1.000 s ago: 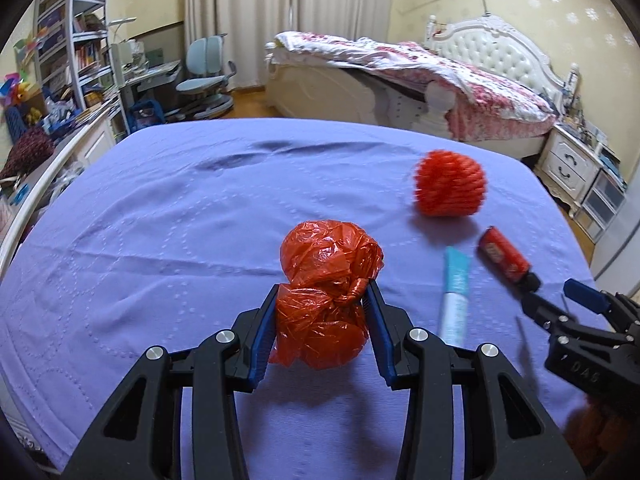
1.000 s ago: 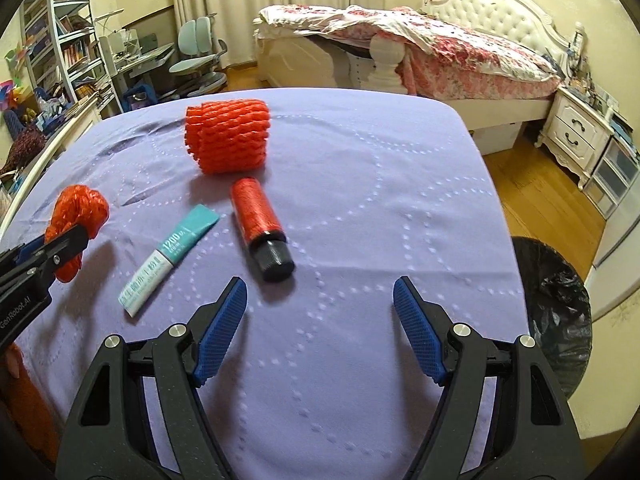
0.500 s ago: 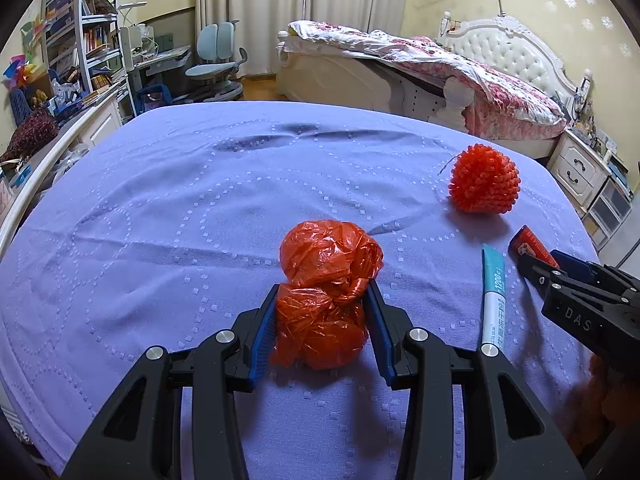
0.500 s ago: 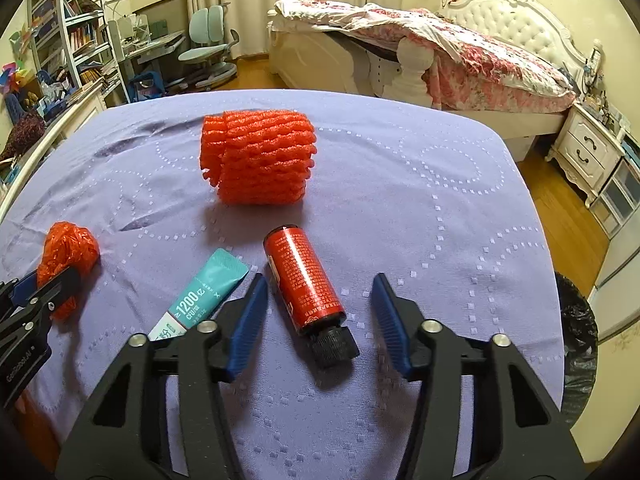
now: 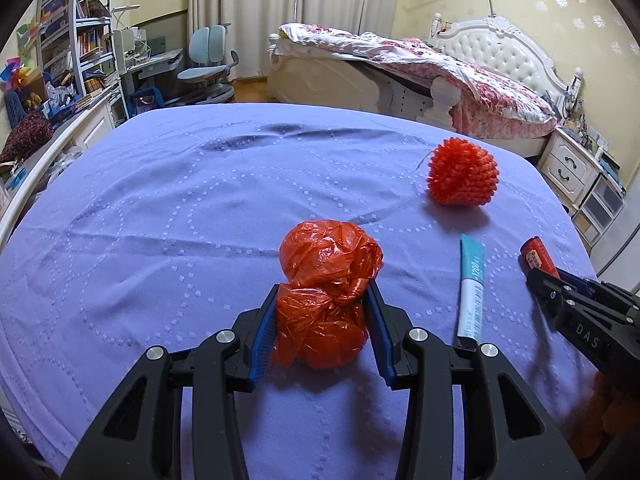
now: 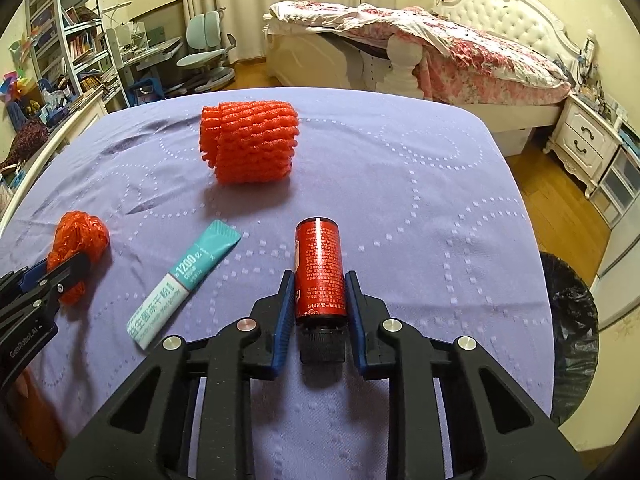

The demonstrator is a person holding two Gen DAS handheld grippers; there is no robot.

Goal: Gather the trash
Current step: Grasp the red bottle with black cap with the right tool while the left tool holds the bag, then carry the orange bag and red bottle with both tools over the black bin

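teal sachet (image 6: 185,281) reads "1200"; right jaws clamp red bottle (image 6: 319,270), left jaws orange bag (image 5: 325,300).

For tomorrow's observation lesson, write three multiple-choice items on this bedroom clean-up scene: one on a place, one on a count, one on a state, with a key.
1. Where does the teal paper sachet lie?
A. between the crumpled red plastic bag and the red cylindrical bottle
B. on the red foam net sleeve
C. in the black-lined bin

2. How many red or orange items are on the purple cloth?
A. one
B. three
C. five

3. What is the right gripper doing?
A. standing wide open
B. clamping the bottle
C. clamping the sachet

Key: 1 A, the sachet lies flat between them; 2 B, bag, sleeve and bottle; 3 B, both pads press the bottle's sides.
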